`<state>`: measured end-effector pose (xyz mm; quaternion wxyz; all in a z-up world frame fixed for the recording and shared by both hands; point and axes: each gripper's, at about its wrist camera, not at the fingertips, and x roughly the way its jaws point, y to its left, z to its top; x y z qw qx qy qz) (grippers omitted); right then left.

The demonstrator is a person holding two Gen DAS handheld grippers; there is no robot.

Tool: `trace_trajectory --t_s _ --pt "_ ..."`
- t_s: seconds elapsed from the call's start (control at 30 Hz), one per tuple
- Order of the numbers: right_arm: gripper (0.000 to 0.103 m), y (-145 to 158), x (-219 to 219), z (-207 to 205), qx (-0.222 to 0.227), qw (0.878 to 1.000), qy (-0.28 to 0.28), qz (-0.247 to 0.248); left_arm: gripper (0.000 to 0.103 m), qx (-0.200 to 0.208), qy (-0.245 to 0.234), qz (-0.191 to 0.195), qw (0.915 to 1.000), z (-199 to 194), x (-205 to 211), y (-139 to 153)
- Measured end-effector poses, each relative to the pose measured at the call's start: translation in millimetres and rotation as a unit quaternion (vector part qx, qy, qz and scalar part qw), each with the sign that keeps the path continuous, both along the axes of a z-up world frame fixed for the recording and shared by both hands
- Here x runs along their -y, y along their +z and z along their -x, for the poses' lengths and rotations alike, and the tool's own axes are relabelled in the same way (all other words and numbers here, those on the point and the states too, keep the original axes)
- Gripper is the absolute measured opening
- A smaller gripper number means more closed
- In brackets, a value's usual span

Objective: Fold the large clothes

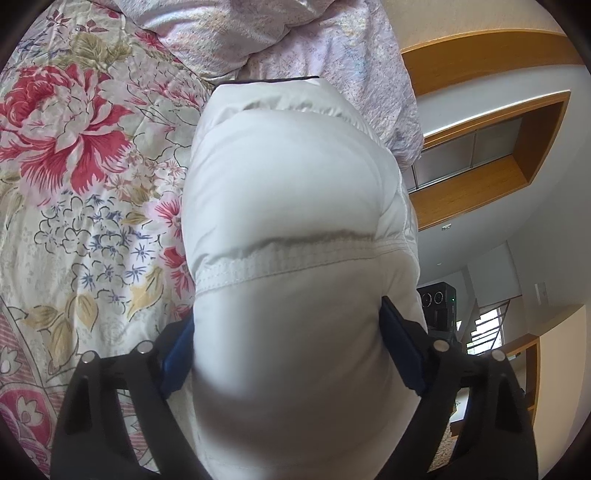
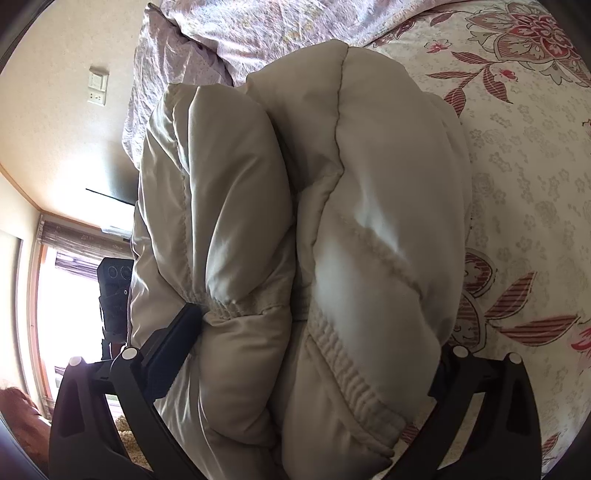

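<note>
A puffy off-white down jacket [image 1: 288, 177] lies bunched on the flowered bedspread and fills the middle of both views. In the left wrist view my left gripper [image 1: 288, 332] has its blue pads [image 1: 397, 339] pressed against both sides of a thick padded roll of the jacket. In the right wrist view the jacket [image 2: 388, 166] is doubled into two fat folds. My right gripper [image 2: 314, 332] is closed around both folds, and its left finger [image 2: 177, 332] dents the fabric at an elastic cuff. Its right finger is mostly hidden behind the bulging cloth.
The bedspread [image 1: 85, 155] stretches left of the jacket in the left wrist view and to the right [image 2: 535, 184] in the right wrist view. A lilac quilt [image 1: 295, 33] is heaped at the far end. A wooden-trimmed wall [image 1: 498, 122] and a window [image 2: 66, 295] lie beyond the bed.
</note>
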<state>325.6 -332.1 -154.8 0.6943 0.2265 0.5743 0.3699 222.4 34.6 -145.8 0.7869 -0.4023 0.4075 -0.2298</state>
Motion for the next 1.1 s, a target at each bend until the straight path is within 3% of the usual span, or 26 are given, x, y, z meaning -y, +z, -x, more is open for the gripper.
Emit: trace_trajectory --t_s 0.13,0.3,0.6,0.87,1.1 --pt "0.101 -0.1 4.0 3.1 0.001 1.0 -0.004 -0.008 0.081 0.006 0.001 0.0 1.0 5.0 -1.7 2.4" --pt "0.092 2.2 10.0 8.9 0.001 1.0 -0.007 -0.025 0.073 0.027 0.002 -0.007 0.9996 14.3 -4.0 14.1" --pt "0.085 11.9 -7.2 9.2 0.018 0.997 0.01 -0.079 0.07 0.077 0.019 -0.03 0.9964 21.2 -26.9 48.9" --pt "0.085 27.6 -72.6 -13.2 0.033 0.994 0.055 -0.093 0.07 0.097 0.074 -0.046 0.9914 19.6 -85.2 66.1" --pt "0.084 30.3 -135.4 -34.4 0.04 0.991 0.087 -0.097 0.07 0.091 0.125 -0.058 0.9862 14.4 -145.1 66.4"
